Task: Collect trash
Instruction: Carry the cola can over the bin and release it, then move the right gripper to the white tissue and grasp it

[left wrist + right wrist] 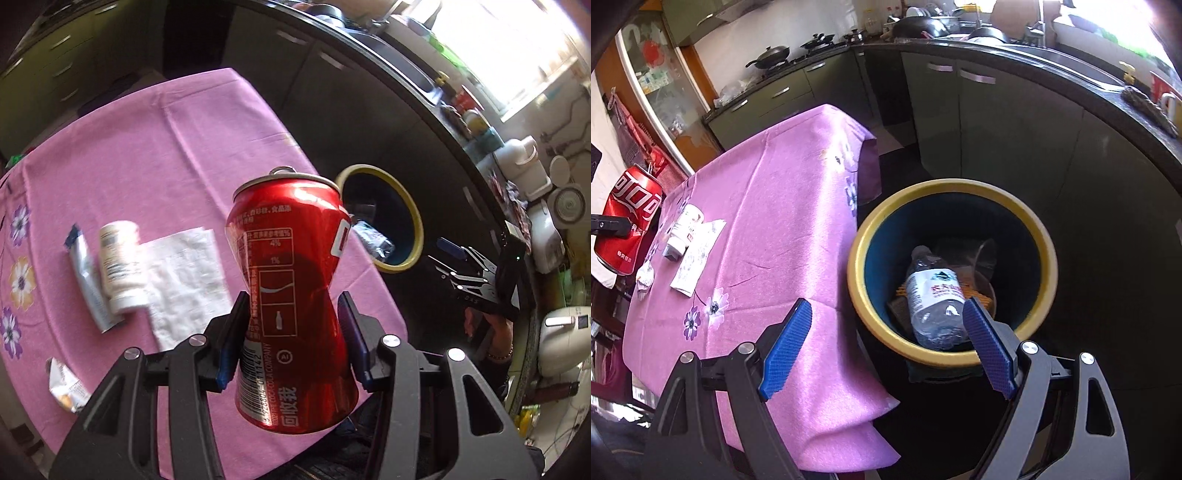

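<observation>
Dented red aluminium can [291, 295], waist crushed inward, is sitting pinched between the ribbed blue pads of the left tongs [293, 328], lifted above the table's [177, 147] near edge. Right tongs [886, 343] are hanging wide apart, gripping nothing, over the round yellow-rimmed bin [951, 188] beside the table, a clear plastic bottle [932, 299] lying inside. Soft pink flowered cloth is covering the table; paper scraps [184, 280] are lying left.

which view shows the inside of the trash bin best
The right wrist view: it looks down into the trash bin, showing a plastic bottle lying inside. The left wrist view shows the bin only sideways past the red can, its inside mostly dark.
</observation>
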Action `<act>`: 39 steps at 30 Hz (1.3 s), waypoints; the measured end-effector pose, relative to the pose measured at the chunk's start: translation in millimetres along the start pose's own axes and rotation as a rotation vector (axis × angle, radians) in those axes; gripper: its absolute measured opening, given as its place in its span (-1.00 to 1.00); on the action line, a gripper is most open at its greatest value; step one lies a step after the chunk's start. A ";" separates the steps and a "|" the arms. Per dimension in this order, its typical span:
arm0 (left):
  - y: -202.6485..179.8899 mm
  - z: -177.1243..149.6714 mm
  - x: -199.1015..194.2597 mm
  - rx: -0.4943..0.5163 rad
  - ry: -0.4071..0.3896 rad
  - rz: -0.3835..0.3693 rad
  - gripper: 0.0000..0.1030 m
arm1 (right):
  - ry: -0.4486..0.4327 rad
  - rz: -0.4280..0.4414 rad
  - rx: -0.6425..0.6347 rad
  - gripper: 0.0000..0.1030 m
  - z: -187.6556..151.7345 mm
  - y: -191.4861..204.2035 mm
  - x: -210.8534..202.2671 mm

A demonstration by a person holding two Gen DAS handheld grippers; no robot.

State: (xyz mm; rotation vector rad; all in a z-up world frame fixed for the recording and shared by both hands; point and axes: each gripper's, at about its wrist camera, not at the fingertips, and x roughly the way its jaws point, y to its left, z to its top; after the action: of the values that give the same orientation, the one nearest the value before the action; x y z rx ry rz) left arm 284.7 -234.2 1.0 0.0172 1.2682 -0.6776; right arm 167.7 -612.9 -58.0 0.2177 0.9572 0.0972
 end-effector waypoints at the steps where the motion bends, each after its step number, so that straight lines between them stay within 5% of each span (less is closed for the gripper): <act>1: -15.4 7.9 9.2 0.029 0.006 -0.019 -0.09 | -0.013 -0.009 0.017 0.61 -2.9 -8.1 -7.2; 12: -157.0 93.3 145.2 0.225 0.087 -0.156 -0.08 | -0.051 -0.078 0.173 0.61 -45.8 -81.2 -53.0; 16: -171.9 114.8 197.5 0.209 0.125 -0.177 0.29 | -0.057 -0.083 0.209 0.61 -52.6 -96.6 -57.7; 20: -163.7 116.9 215.1 0.159 0.136 -0.203 0.34 | -0.056 -0.071 0.209 0.61 -53.7 -98.5 -56.9; 22: -156.3 111.3 195.5 0.146 0.115 -0.216 0.34 | -0.057 -0.066 0.196 0.61 -52.8 -95.2 -55.9; 28: -117.2 61.5 69.3 0.203 -0.206 -0.213 0.75 | -0.058 -0.033 0.147 0.61 -45.1 -72.5 -48.0; 33: -46.1 -13.7 -29.5 0.154 -0.411 -0.100 0.83 | -0.021 0.007 0.024 0.61 -26.9 -20.6 -33.4; 39: 50.4 -124.8 -107.3 -0.012 -0.554 0.072 0.87 | 0.016 0.113 -0.191 0.61 -4.2 88.0 -3.9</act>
State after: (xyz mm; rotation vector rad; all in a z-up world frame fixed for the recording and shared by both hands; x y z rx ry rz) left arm 186.0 -97.9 37.2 -0.1269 0.7343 -0.5611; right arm 163.3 -527.3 -37.1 0.0946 0.9451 0.2937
